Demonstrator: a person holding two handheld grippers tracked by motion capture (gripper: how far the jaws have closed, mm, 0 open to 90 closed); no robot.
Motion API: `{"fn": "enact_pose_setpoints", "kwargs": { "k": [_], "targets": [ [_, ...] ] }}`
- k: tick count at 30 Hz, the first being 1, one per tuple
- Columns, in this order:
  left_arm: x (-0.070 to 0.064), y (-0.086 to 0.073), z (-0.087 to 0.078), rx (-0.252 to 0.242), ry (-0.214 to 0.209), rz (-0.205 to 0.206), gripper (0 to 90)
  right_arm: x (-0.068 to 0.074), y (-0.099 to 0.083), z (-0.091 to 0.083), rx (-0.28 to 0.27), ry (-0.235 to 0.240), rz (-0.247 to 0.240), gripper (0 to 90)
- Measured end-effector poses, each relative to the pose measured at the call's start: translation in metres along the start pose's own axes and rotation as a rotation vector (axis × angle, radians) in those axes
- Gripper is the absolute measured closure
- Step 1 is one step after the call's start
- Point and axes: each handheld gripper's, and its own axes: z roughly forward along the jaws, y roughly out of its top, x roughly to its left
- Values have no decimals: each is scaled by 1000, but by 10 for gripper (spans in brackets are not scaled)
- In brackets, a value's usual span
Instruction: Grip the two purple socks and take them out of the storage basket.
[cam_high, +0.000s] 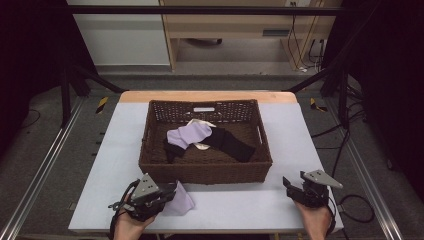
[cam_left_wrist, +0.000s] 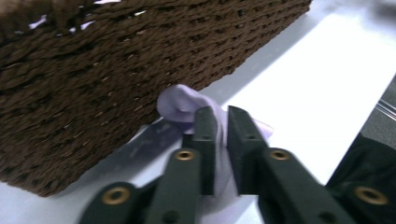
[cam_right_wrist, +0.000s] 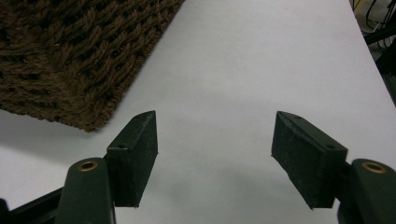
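Left gripper (cam_high: 172, 192) sits at the near left of the white table (cam_high: 300, 135), just in front of the brown woven basket (cam_high: 205, 172); its jaws are pressed together on a lilac sock (cam_high: 181, 202), which lies on the table close to the basket's front wall, and in the left gripper view the lilac sock (cam_left_wrist: 187, 105) bunches up past the jaw tips, beside the weave (cam_left_wrist: 93, 70). Right gripper (cam_high: 290, 187) rests at the near right of the table, jaws spread wide with bare table between them, basket corner (cam_right_wrist: 70, 60) off to one side; inside the basket lie another lilac sock (cam_high: 189, 135) and a black sock (cam_high: 232, 142), overlapping.
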Motion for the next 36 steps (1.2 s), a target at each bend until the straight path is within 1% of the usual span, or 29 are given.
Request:
{"fn": "enact_pose_setpoints", "kwargs": {
  "k": [1, 2, 5, 6, 7, 13, 14, 15, 16, 17, 18, 19, 20, 21, 22, 23, 25, 26, 27, 28, 29, 30, 31, 32, 33, 35, 36],
  "targets": [
    [0, 0, 0, 0, 0, 0, 748, 0, 0, 0, 0, 0, 0, 316],
    [1, 1, -1, -5, 17, -12, 708, 0, 0, 0, -1, 0, -1, 316],
    [2, 3, -5, -27, 36, -24, 643, 0, 0, -1, 2, 2, 9, 316],
    [2, 3, -5, -27, 36, -24, 623, 0, 0, -1, 2, 2, 9, 316],
    [2, 5, -10, -48, 42, -31, 609, 0, 0, 0, -1, -2, 3, 316],
    [2, 17, -27, -110, 66, -32, 564, -1, 0, 0, -2, 0, 7, 316],
    [2, 17, -27, -110, 66, -32, 556, -1, 0, 0, -2, 0, 7, 316],
    [3, 22, -31, -127, 75, -30, 540, 0, 0, 0, 1, -1, 6, 316],
    [3, 22, -31, -127, 75, -30, 531, 0, 0, 0, 1, -1, 6, 316],
    [6, 29, -35, -153, 84, -36, 519, 0, 0, 0, 1, -2, 6, 315],
    [6, 29, -35, -153, 84, -36, 509, 0, 0, 0, 1, -2, 6, 315],
    [8, 37, -38, -172, 97, -35, 494, 0, 0, 0, 0, 1, 9, 315],
    [8, 37, -38, -172, 97, -35, 477, 0, 0, 0, 0, 1, 9, 315],
    [12, 46, -40, -184, 98, -28, 460, 0, 1, 1, -1, 0, 9, 315],
    [12, 46, -40, -184, 98, -28, 458, 0, 1, 1, -1, 0, 9, 315],
    [15, 54, -41, -201, 106, -25, 458, 0, 1, 1, -1, 0, 9, 315],
    [19, 63, -40, -201, 105, -23, 452, 0, 1, 1, -1, 1, 11, 316],
    [19, 63, -40, -201, 105, -23, 449, 0, 1, 1, -1, 1, 11, 316],
    [22, 73, -38, -203, 114, -18, 444, 0, 1, 1, -2, 1, 10, 316],
    [22, 73, -38, -203, 114, -18, 443, 0, 1, 1, -2, 1, 10, 316],
    [24, 79, -37, -207, 118, -15, 438, 0, 2, 2, -5, 0, 5, 316],
    [27, 88, -35, -205, 133, -9, 433, 0, 2, 2, -5, 0, 5, 316],
    [29, 92, -34, -207, 138, -8, 428, 0, 2, 2, -5, 1, 5, 316],
    [29, 92, -34, -207, 138, -8, 424, 0, 2, 2, -5, 1, 5, 316],
    [32, 101, -30, -214, 150, -6, 422, 0, 2, 1, -6, 1, 6, 317],
    [35, 109, -26, -217, 154, -7, 417, 0, 2, 1, -6, 0, 9, 317],
    [35, 109, -26, -217, 154, -7, 410, 0, 2, 1, -6, 0, 9, 317]
  ]
}}
